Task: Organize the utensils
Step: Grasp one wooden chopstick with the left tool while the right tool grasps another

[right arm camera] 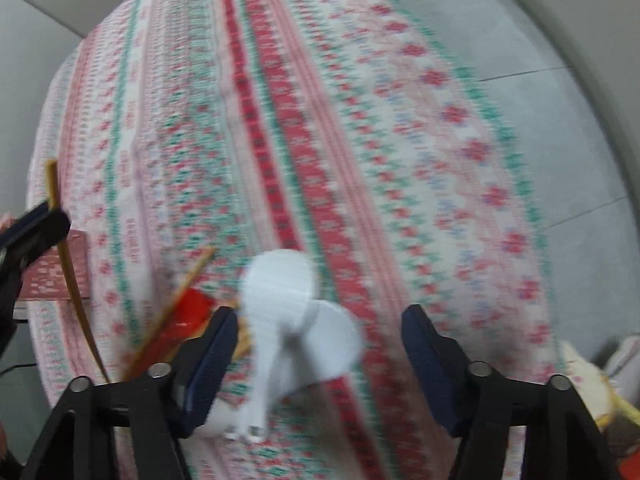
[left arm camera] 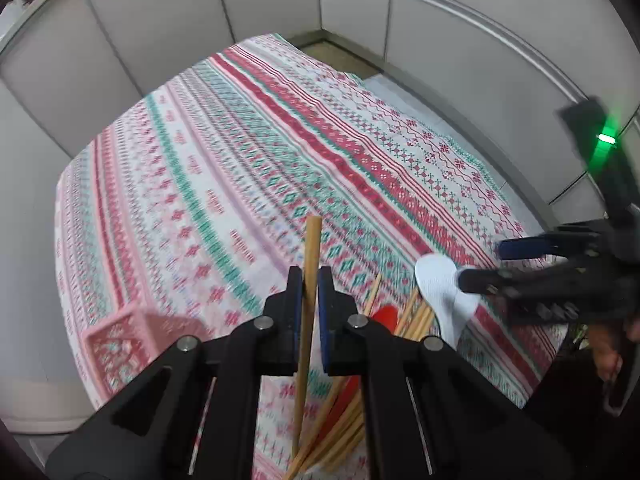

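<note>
My left gripper [left arm camera: 310,280] is shut on a wooden chopstick [left arm camera: 311,248], held upright above the patterned tablecloth [left arm camera: 240,160]. Below it lies a pile of several wooden chopsticks [left arm camera: 416,316] with a red utensil [left arm camera: 386,316]. White spoons [left arm camera: 440,284] lie at the pile's right. My right gripper [right arm camera: 316,332] is open, its jaws wide on either side of the white spoons [right arm camera: 280,284], just above them. It also shows in the left wrist view [left arm camera: 484,264]. The held chopstick [right arm camera: 70,272] and left gripper [right arm camera: 32,232] appear at the left of the right wrist view.
A pink slotted basket [left arm camera: 132,340] stands at the table's near left corner; it also shows in the right wrist view [right arm camera: 56,276]. Grey partition walls [left arm camera: 160,20] surround the table. Grey floor [right arm camera: 540,100] lies past the table's right edge.
</note>
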Demonstrator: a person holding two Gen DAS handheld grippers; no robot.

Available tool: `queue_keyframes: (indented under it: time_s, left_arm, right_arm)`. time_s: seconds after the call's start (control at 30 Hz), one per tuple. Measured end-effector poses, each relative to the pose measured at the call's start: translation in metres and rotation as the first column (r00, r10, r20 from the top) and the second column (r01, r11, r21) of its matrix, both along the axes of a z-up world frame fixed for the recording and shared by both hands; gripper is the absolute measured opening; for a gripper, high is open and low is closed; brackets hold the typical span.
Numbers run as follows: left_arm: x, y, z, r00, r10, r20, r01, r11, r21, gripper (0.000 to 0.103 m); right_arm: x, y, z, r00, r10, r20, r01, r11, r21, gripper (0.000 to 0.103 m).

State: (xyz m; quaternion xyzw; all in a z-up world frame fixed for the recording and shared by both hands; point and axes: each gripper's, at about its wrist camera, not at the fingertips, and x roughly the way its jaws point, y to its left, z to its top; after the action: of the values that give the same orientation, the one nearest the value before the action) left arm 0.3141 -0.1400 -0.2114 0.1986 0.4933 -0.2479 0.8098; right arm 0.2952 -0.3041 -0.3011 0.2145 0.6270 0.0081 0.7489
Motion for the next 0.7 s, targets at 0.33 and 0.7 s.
queue_keyframes:
  time_s: [0.33,0.7]
  left_arm:
    - [-0.043,0.073,0.029,0.995,0.094,0.036,-0.088,0.988,-0.130,0.008]
    - [-0.044,0.105,0.027,0.992,0.126,0.002,-0.123,0.968,-0.220,0.008]
  right_arm:
    - [0.039,0.057,-0.019,1.000,0.008,-0.024,-0.005,0.994,0.111,0.036]
    - [0.060,0.092,-0.039,0.997,-0.048,-0.053,0.044,0.996,-0.076,0.015]
